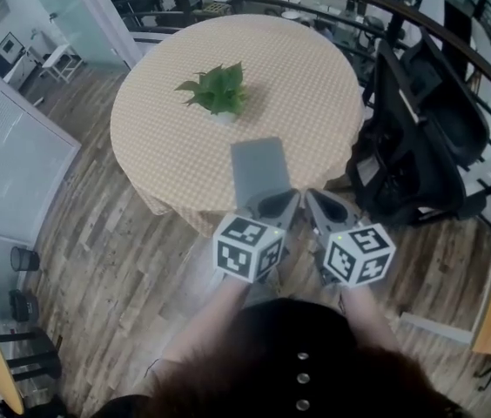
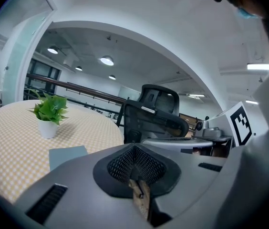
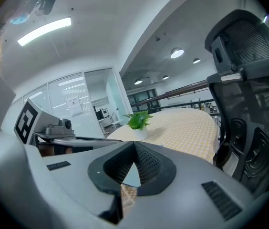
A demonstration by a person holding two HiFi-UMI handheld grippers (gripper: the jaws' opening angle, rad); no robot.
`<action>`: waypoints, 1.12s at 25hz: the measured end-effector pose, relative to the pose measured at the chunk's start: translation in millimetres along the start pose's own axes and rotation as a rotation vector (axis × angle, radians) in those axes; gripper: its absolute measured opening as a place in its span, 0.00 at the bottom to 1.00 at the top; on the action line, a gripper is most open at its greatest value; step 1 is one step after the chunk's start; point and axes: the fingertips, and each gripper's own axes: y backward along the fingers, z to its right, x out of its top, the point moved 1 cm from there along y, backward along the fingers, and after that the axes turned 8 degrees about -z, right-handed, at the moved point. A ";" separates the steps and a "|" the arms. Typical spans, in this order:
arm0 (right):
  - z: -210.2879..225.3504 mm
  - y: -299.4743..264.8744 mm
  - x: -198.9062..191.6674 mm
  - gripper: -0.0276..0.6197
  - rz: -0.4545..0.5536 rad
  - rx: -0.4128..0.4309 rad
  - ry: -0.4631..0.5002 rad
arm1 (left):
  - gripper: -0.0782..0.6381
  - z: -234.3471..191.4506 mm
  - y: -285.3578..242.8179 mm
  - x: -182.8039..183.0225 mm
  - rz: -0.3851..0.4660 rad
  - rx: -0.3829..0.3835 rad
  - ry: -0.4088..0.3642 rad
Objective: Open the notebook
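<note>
The closed, flat grey rectangular notebook (image 1: pixel 260 168) lay near the front edge of the round table in a yellow checked cloth (image 1: pixel 315 85). The left gripper (image 1: pixel 291 200) and the right gripper (image 1: pixel 315 200) hung side by side just short of the notebook's near right corner, both with jaws pressed together and empty

A thin grey rectangular notebook (image 1: pixel 260 171) is lying closed and flat on the round yellow-checked table (image 1: pixel 315 85), near its front edge.
</note>
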 end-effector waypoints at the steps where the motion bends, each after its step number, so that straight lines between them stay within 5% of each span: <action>1: 1.8 -4.0 2.2 0.06 0.001 -0.004 -0.003 | 0.12 -3.3 -2.2 2.0 -0.005 -0.004 -0.008; 14: 16.8 -23.4 6.7 0.06 -0.003 -0.038 -0.044 | 0.12 -23.5 -22.9 1.2 -0.063 -0.023 -0.023; 28: 26.4 -36.5 16.4 0.06 -0.070 0.048 0.001 | 0.12 -32.5 -32.4 5.4 -0.057 0.063 0.031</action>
